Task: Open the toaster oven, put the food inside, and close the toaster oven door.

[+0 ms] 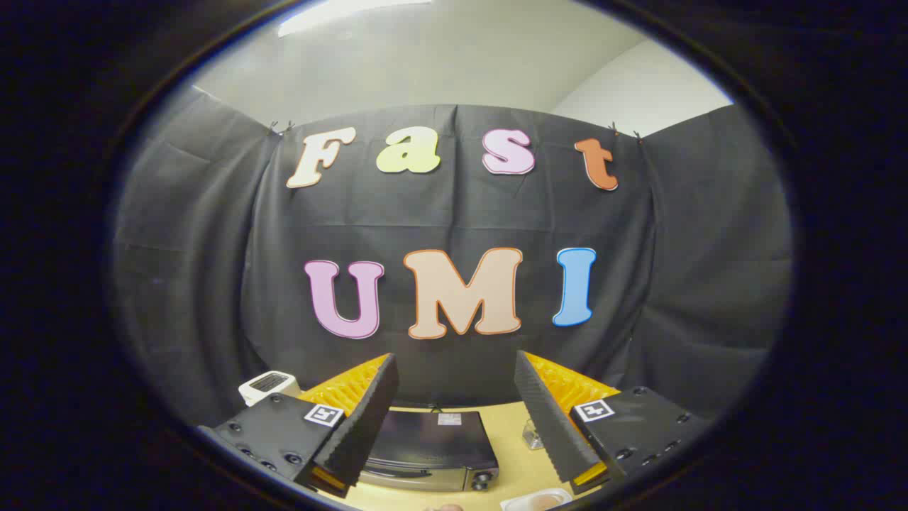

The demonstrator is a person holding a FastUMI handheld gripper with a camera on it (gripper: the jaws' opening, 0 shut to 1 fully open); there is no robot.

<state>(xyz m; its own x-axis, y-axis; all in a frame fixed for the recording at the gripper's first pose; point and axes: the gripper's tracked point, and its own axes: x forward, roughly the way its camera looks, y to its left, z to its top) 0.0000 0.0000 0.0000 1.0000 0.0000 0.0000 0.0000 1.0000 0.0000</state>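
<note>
Below, a boxy dark toaster oven (433, 443) with a smooth top sits on a pale wooden table (514, 461), seen between the fingers. Ribbed fingers (365, 419) of the gripper (454, 387) stand wide apart, holding nothing. A white dish (535, 500) lies near the right finger.
</note>
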